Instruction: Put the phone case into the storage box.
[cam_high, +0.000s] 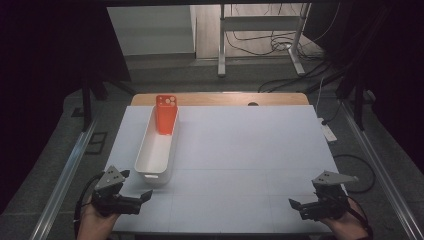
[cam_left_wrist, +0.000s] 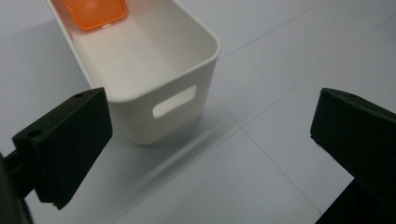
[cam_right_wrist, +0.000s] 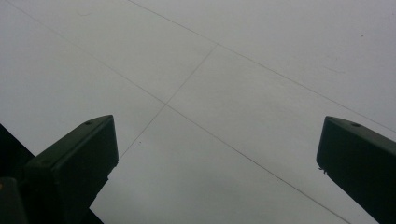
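High view: a white rectangular bin (cam_high: 156, 150) stands on the left half of the pale tabletop (cam_high: 240, 160), long axis running away from the person. An orange phone case (cam_high: 165, 114) sits in the bin's far end, leaning upright against the far wall, camera cut-out at the top and rising above the rim.

Left claw (cam_high: 135, 197): held in the person's left hand (cam_high: 95, 222) at the near left corner of the tabletop, just beside the bin's near end but not touching it. Jaws stand wide apart, nothing between them. In the left gripper view the bin (cam_left_wrist: 154, 60) lies ahead between the two black jaws, its near wall with the slot handle facing the camera; the phone case (cam_left_wrist: 93, 11) shows at the top edge, inside the bin. A gap of bare tabletop (cam_left_wrist: 261, 140) separates the jaws from the bin wall.

Right claw (cam_high: 300, 207): held in the right hand (cam_high: 350, 227) at the near right corner, well apart from the bin and case. Jaws likewise spread wide, empty. The right gripper view looks down on plain tabletop (cam_right_wrist: 210, 93) crossed by thin seam lines.

Beyond the tabletop's far edge: a strip of wood (cam_high: 220, 98), then grey floor (cam_high: 200, 75) with a metal frame (cam_high: 260, 30) and loose cables (cam_high: 280, 42).
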